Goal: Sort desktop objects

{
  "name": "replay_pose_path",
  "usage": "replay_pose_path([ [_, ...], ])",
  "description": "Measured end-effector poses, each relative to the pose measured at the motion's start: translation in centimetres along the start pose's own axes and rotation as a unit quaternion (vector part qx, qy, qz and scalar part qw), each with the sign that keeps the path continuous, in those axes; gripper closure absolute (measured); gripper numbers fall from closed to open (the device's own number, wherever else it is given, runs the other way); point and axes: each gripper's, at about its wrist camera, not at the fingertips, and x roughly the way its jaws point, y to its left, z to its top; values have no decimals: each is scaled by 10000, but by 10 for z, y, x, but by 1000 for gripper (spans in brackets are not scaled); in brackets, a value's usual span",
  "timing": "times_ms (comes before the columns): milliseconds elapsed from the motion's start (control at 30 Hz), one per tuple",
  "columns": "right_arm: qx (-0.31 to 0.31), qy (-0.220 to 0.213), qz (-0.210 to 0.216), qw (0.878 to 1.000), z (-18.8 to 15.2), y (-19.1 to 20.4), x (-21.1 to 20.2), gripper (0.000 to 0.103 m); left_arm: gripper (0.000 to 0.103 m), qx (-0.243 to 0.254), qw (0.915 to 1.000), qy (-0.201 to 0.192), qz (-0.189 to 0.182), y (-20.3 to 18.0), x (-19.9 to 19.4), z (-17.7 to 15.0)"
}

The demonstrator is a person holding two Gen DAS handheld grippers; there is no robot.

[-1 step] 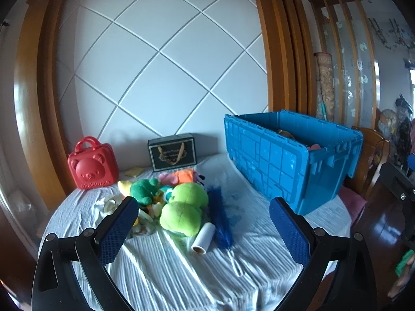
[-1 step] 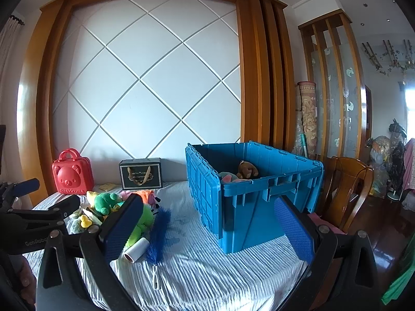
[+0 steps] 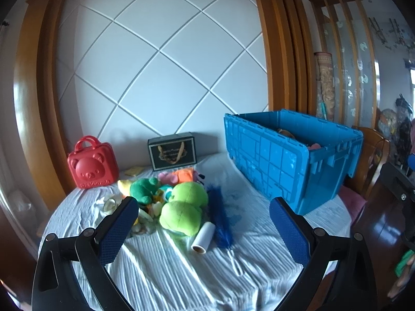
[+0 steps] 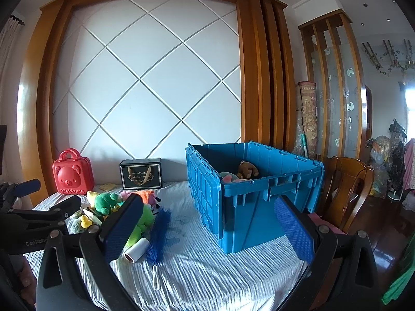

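1. Left gripper (image 3: 203,226) and right gripper (image 4: 208,229): jaws apart, empty.
2. Toys (image 3: 181,207) heaped left of the bin (image 3: 282,160); a bear (image 4: 247,169) lies inside.
3. Plush judged light, soft: pinch the body's middle. Roll (image 3: 203,237) may slip.

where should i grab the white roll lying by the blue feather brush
Grip the white roll across its round body at mid-length, coming down from above. It lies on its side on the cloth with its open cardboard end toward the camera, so its curved sides are free. The left gripper is open and nearest. Watch the green plush on one side and the feather brush on the other.
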Motion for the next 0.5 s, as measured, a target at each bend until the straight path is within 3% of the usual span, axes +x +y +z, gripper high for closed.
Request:
replay_pose_path([
  [100, 10, 66, 31, 10000, 1, 1, 3, 0, 1, -47, 10000, 25, 77, 0, -2, -2],
  [233, 22, 153, 71, 9999, 3, 3, 8, 0, 1, 27, 9994, 339, 86, -2, 12, -2],
  [500, 10, 38, 273, 9996, 1, 13, 8, 0, 1, -135, 9990, 260, 329, 21, -2, -8],
])
